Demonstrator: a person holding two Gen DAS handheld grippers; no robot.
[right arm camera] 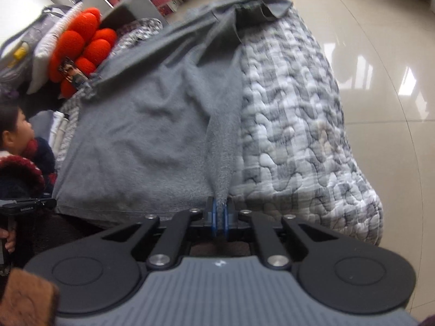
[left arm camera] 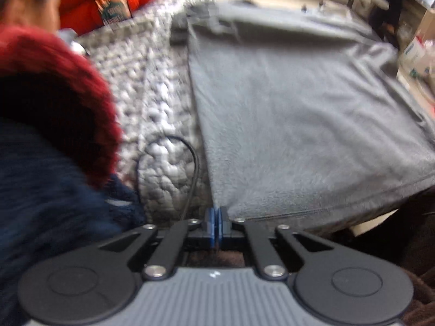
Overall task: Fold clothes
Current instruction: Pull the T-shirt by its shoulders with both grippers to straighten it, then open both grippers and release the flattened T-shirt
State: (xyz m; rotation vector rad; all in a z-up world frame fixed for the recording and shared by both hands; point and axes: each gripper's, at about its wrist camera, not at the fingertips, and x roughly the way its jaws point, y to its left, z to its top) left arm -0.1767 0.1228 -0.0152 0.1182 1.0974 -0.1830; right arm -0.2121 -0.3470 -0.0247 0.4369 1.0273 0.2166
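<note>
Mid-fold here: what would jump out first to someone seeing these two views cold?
The grey garment spread over the quilted grey-and-white cover, each near corner pinched in a shut tool: left tool, right tool. Then the bright orange cushion at the far left.

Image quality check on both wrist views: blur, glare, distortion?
Left wrist: heavy motion blur over the grey garment and quilt; only the left gripper is sharp. Right wrist: sharper, mild blur on the garment, window glare on the tiled floor, strong fisheye bending at the edges.
</note>
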